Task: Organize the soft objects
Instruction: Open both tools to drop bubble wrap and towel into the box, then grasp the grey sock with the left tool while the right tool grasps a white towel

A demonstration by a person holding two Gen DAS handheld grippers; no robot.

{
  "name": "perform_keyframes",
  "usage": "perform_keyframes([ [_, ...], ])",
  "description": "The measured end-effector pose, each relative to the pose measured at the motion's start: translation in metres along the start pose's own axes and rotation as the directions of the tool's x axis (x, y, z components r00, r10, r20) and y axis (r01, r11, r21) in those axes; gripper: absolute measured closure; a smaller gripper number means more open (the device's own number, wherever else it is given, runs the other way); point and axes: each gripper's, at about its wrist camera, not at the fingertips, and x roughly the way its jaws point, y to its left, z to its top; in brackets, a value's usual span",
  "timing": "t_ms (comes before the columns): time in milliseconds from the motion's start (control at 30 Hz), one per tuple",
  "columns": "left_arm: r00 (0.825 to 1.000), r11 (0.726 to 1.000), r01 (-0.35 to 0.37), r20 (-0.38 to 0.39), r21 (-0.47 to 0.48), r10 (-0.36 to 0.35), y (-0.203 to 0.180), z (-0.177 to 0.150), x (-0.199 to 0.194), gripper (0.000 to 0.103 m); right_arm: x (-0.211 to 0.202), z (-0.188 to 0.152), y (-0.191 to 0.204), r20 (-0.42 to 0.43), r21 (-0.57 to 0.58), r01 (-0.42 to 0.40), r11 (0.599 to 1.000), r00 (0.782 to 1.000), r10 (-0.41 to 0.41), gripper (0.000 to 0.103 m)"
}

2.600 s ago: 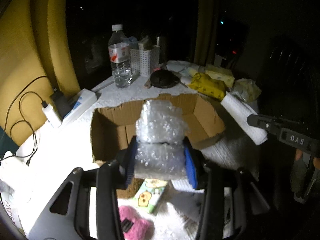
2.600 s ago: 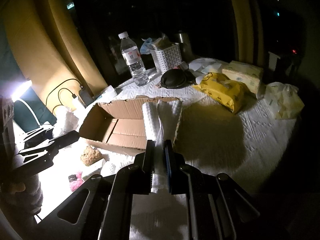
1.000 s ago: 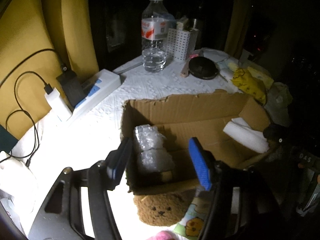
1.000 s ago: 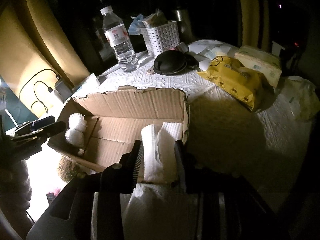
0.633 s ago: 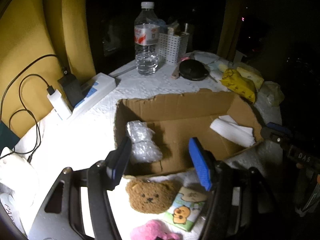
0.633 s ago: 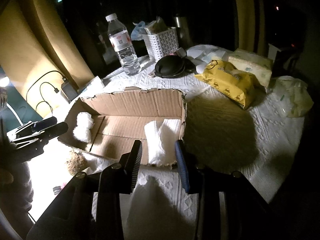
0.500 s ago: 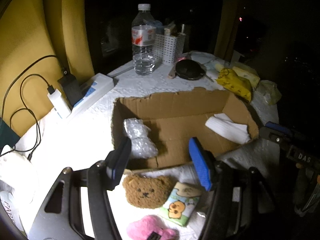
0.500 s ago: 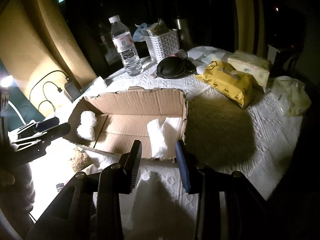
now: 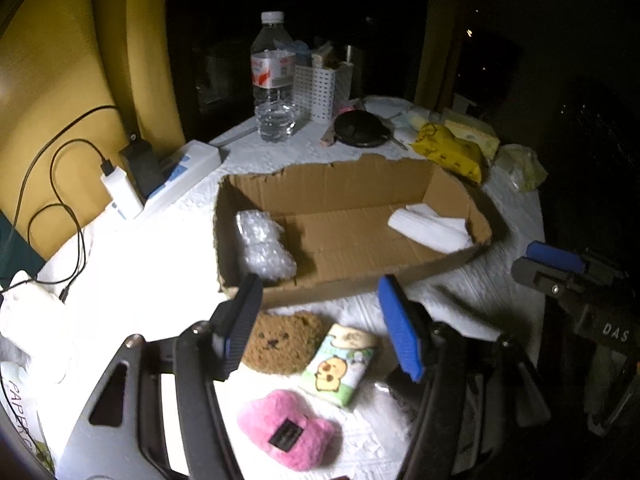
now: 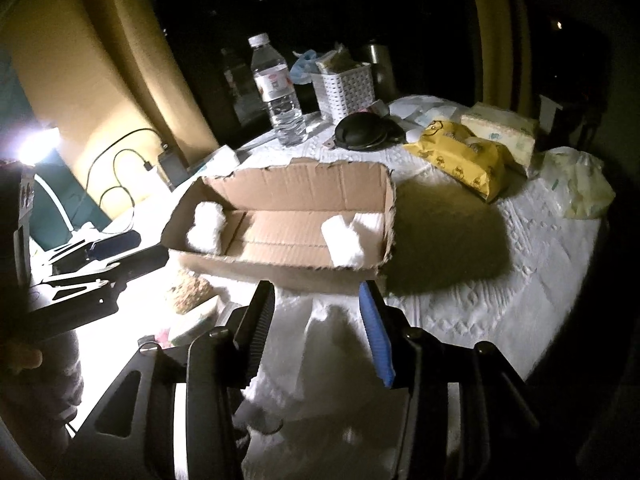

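A shallow cardboard box (image 9: 352, 184) (image 10: 296, 188) lies on the white table. Inside it a bubble wrap roll (image 9: 264, 248) (image 10: 206, 226) rests at the left end and a folded white foam sheet (image 9: 430, 226) (image 10: 346, 238) at the right end. My left gripper (image 9: 322, 326) is open and empty, above a brown bear plush (image 9: 282, 342), a cartoon tissue pack (image 9: 340, 364) and a pink plush (image 9: 288, 428) in front of the box. My right gripper (image 10: 316, 330) is open and empty, in front of the box over white cloth.
A water bottle (image 9: 273, 80), white basket (image 9: 320, 88), black round case (image 9: 362, 130), yellow wipes pack (image 9: 450, 152) and tissue packs stand behind the box. A power strip with chargers and cables (image 9: 160, 184) lies at the left. A bright lamp (image 10: 36, 148) glares at the left.
Both grippers let go of their loads inside the box, opened and drew back toward me. The bubble wrap and foam sheet now lie in the box.
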Motion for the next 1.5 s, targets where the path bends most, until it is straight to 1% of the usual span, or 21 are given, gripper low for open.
perform_keyframes([
  [300,1.000,1.000,0.008,-0.005,0.026,-0.008,-0.012,-0.017,-0.013,0.041,-0.007,-0.022,0.014,-0.021,-0.014,-0.030,0.999,0.999,0.029,0.055],
  [400,1.000,0.999,0.010,-0.009,0.032,-0.010,-0.016,-0.023,-0.015,0.041,-0.006,-0.030,0.020,-0.042,-0.025,-0.032,0.999,0.999,0.031,0.055],
  [533,1.000,0.999,0.013,-0.017,0.043,-0.012,-0.019,-0.030,-0.016,0.041,-0.004,-0.042,0.020,-0.070,-0.010,-0.033,0.999,0.997,0.032,0.055],
  [700,0.999,0.999,0.018,-0.029,0.048,-0.017,-0.021,-0.039,-0.016,0.041,-0.001,-0.053,0.013,-0.087,0.039,-0.051,0.998,0.995,0.054,0.046],
  [833,0.999,0.998,0.023,-0.039,0.051,-0.021,-0.022,-0.046,-0.016,0.041,0.003,-0.061,0.012,-0.108,0.070,-0.066,0.995,0.991,0.073,0.045],
  [1067,0.998,0.999,0.023,-0.053,0.039,-0.021,-0.012,-0.052,-0.016,0.041,0.018,-0.061,0.012,-0.136,0.119,-0.093,0.989,0.985,0.109,0.045],
  [1233,0.998,0.999,0.026,-0.064,0.024,-0.024,-0.007,-0.053,-0.014,0.041,0.030,-0.051,0.008,-0.120,0.172,-0.133,0.976,0.981,0.155,0.045],
  [1267,0.998,0.999,0.027,-0.066,0.023,-0.025,-0.007,-0.053,-0.013,0.041,0.032,-0.049,0.009,-0.119,0.167,-0.136,0.977,0.980,0.157,0.053],
  [1300,0.997,0.999,0.029,-0.068,0.023,-0.027,-0.008,-0.053,-0.012,0.041,0.034,-0.048,0.011,-0.117,0.155,-0.140,0.978,0.980,0.159,0.073],
  [1367,0.997,0.999,0.036,-0.071,0.023,-0.034,-0.010,-0.053,-0.011,0.040,0.035,-0.046,0.015,-0.114,0.124,-0.125,0.984,0.984,0.139,0.089],
  [1400,0.996,0.999,0.041,-0.074,0.024,-0.039,-0.012,-0.054,-0.011,0.040,0.035,-0.046,0.015,-0.111,0.110,-0.119,0.987,0.985,0.131,0.093],
  [1500,0.995,0.997,0.065,-0.082,0.034,-0.062,-0.021,-0.055,-0.010,0.040,0.031,-0.047,0.013,-0.095,0.089,-0.113,0.990,0.988,0.121,0.095],
])
